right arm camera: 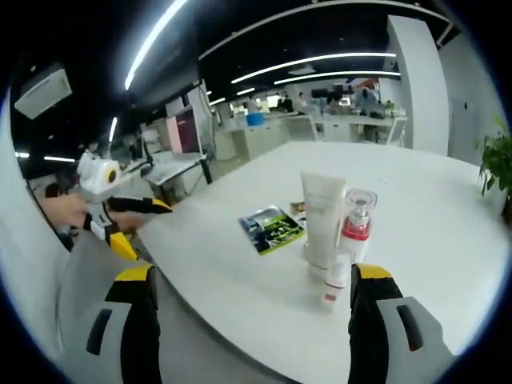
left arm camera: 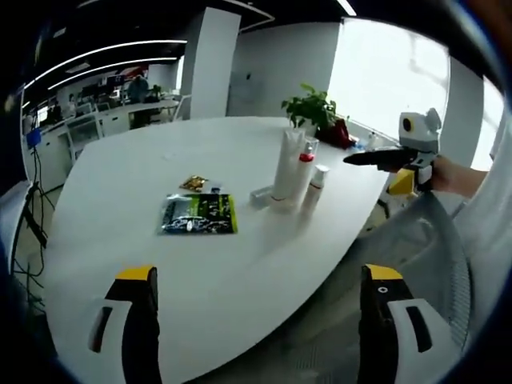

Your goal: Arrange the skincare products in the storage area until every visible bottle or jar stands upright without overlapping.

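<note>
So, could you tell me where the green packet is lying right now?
In the left gripper view the green packet lies flat on the white table, left of the standing white tube, with a small gold wrapper just beyond it.

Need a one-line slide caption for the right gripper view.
Open right gripper faces an upright white tube, red-collared bottle and small bottle on a white table.

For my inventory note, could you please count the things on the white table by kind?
Upright skincare containers: 3 (white tube, red-collared bottle, small white bottle)
Low pale item beside them: 1, kind unclear
Flat packets: 2 (green packet, small gold packet)
Potted plant: 1
Total: 7
</note>
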Demonstrator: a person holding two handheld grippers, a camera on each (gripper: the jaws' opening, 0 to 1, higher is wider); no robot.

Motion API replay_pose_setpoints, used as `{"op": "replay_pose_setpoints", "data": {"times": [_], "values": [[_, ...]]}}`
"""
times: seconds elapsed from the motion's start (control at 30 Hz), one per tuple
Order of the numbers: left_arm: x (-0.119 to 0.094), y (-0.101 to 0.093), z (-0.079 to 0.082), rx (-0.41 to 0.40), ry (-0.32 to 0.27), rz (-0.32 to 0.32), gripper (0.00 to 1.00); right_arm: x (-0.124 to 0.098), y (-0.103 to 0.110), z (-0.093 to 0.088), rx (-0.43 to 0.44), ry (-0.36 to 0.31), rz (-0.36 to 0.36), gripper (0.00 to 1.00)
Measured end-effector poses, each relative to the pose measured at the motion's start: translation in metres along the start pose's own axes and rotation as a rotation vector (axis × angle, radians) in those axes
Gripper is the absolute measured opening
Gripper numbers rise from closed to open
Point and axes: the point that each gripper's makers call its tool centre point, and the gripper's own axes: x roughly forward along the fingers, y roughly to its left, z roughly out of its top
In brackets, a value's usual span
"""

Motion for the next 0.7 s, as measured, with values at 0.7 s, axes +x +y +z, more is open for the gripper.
{"op": "replay_pose_setpoints", "data": {"times": [0.7], "values": [[0.0018,0.0077,-0.0047,0.022,0.015,0.016,0.97,0.0016,0.0014,-0.0063,-0.033,0.012,-0.004,1.0]]}}
